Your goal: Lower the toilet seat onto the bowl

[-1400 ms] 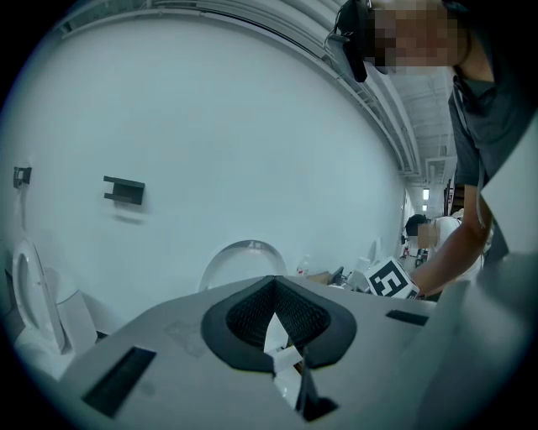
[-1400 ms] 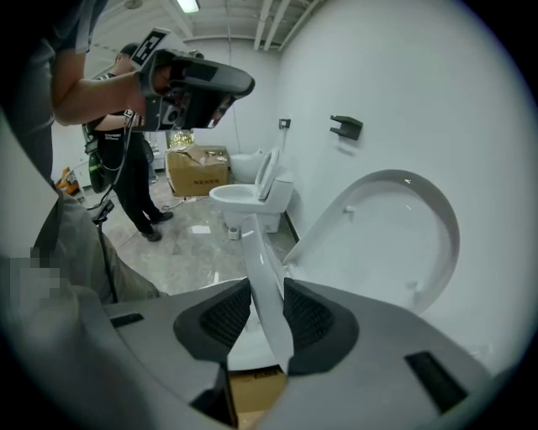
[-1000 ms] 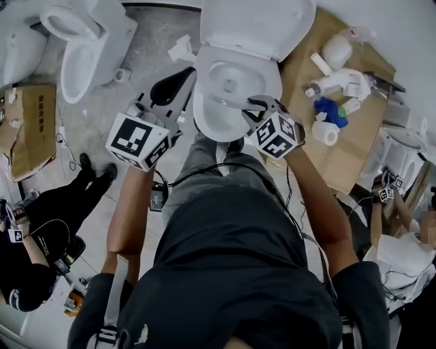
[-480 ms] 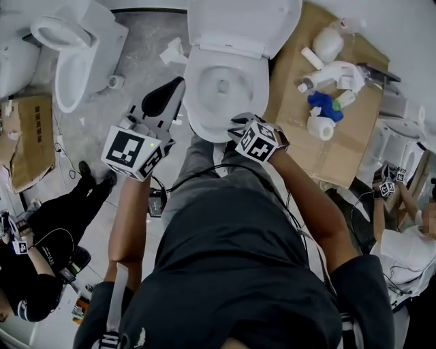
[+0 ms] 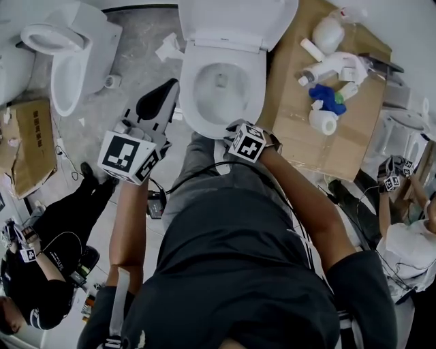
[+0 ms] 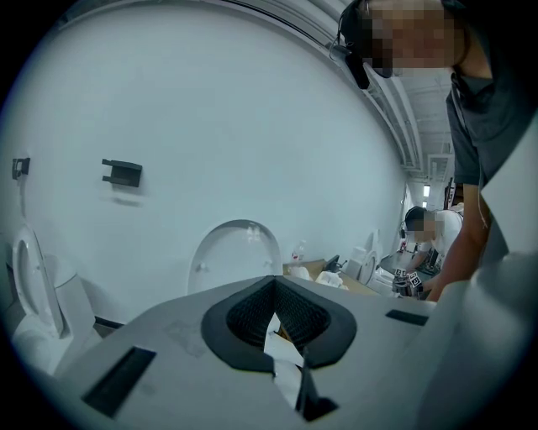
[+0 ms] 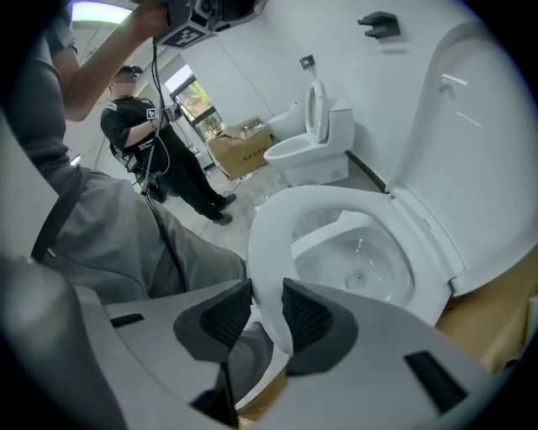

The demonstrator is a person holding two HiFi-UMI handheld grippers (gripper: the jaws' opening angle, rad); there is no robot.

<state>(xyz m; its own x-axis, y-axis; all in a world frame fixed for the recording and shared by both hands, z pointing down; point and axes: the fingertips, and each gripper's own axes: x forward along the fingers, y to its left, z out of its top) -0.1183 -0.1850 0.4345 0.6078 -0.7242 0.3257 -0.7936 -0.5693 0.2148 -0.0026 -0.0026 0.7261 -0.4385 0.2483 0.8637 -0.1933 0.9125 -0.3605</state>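
Observation:
The white toilet seat point(image 5: 193, 102) lies tilted low over the bowl point(image 7: 357, 260), and the lid point(image 5: 235, 20) stands upright behind it. My right gripper point(image 5: 235, 128) sits at the seat's front edge. In the right gripper view the seat rim point(image 7: 277, 210) passes between the two black pads point(image 7: 307, 317), which have just been closing and press on it, so the right gripper point(image 7: 267, 311) is shut on the seat. My left gripper point(image 5: 170, 85) hangs left of the bowl, shut, with nothing in it. In the left gripper view the left gripper point(image 6: 271, 281) points at the wall and the lid point(image 6: 235, 252).
A second toilet point(image 5: 68, 54) stands at the far left, with a cardboard box point(image 5: 27, 136) beside it. Right of the bowl a cardboard sheet point(image 5: 327, 146) carries bottles point(image 5: 334, 68) and a paper roll point(image 5: 321, 121). One person point(image 5: 41, 272) crouches at the lower left, another point(image 5: 409, 238) at the right.
My right gripper has come down and toward me at the seat's front edge, and the seat has sunk lower over the bowl. The left gripper has hardly moved.

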